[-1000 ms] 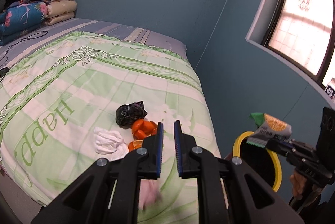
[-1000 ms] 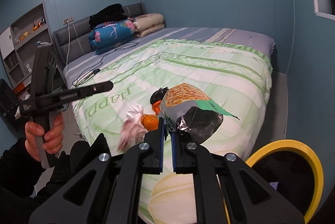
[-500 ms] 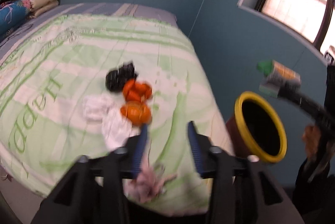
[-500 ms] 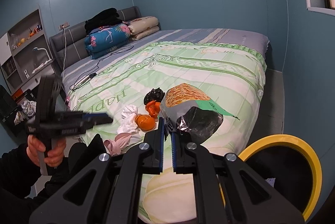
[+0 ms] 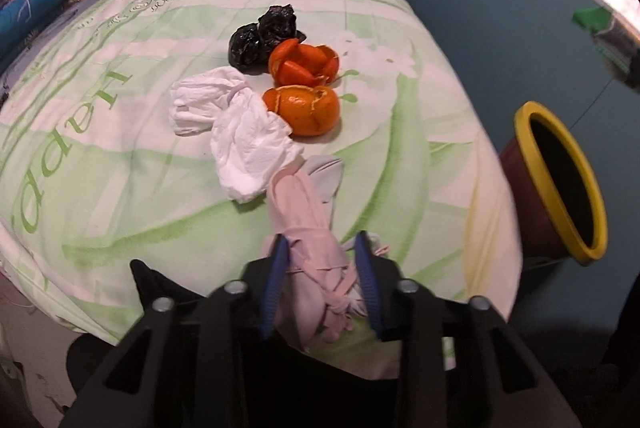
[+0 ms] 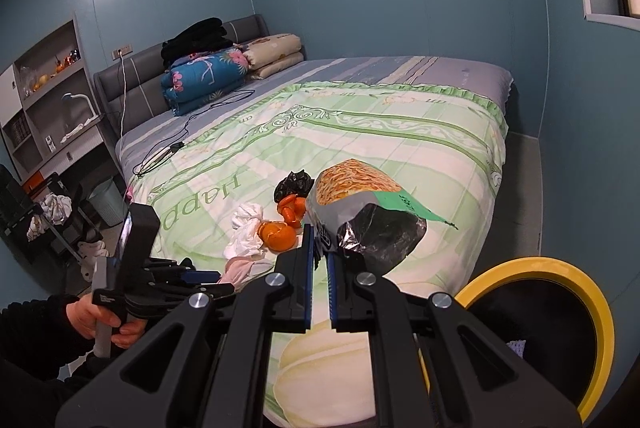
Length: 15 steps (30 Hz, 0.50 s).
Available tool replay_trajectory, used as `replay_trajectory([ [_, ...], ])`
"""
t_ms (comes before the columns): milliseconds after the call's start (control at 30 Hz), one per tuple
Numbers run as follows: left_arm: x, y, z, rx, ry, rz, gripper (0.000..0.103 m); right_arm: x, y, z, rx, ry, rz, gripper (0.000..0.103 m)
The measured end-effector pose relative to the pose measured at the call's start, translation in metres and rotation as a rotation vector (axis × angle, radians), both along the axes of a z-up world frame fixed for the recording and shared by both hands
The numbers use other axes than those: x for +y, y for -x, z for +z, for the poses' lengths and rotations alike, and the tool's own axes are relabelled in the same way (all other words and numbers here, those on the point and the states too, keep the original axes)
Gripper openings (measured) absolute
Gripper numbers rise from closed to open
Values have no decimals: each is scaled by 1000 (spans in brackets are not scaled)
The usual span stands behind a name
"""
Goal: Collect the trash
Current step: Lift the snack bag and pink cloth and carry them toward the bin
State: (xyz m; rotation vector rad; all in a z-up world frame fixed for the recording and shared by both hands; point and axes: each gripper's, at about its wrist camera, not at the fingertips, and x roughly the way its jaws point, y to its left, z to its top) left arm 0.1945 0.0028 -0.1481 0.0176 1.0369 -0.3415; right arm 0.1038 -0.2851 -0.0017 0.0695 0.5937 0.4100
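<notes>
A pink crumpled wad (image 5: 308, 228) lies at the near edge of the green bedspread (image 5: 120, 156). My left gripper (image 5: 322, 252) straddles it, jaws closing; a thin gap shows at the right pad. Beyond it lie white tissues (image 5: 248, 144), an orange peel (image 5: 304, 110), a second opened peel (image 5: 304, 62) and a black crumpled bag (image 5: 262, 36). My right gripper (image 6: 318, 228) is shut on a snack bag (image 6: 360, 196), held in the air beside the bed and left of the yellow-rimmed bin (image 6: 560, 264). A hand (image 6: 100, 316) holds the left gripper (image 6: 216, 278) at the wad (image 6: 244, 268).
The bin (image 5: 560, 184) stands on the floor right of the bed's corner, mouth dark. Folded bedding (image 6: 208, 76) and a black cable (image 6: 192, 132) lie near the headboard. Shelves and a small basket stand left of the bed. Blue walls close in on the right.
The left gripper tipped down and dropped to the bed's near edge, opened, then narrowed around the pink wad. The right gripper kept still with the snack bag.
</notes>
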Motion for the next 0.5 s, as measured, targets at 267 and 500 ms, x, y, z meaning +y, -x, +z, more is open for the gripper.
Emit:
replay_trajectory([
  [267,-2,14,26,-107,-22,-7,5,-9,8,4,-16,-12,-23,5],
  [500,-26,28,74,-219,33,-73,5,-32,19,13,-50,-31,-79,5],
])
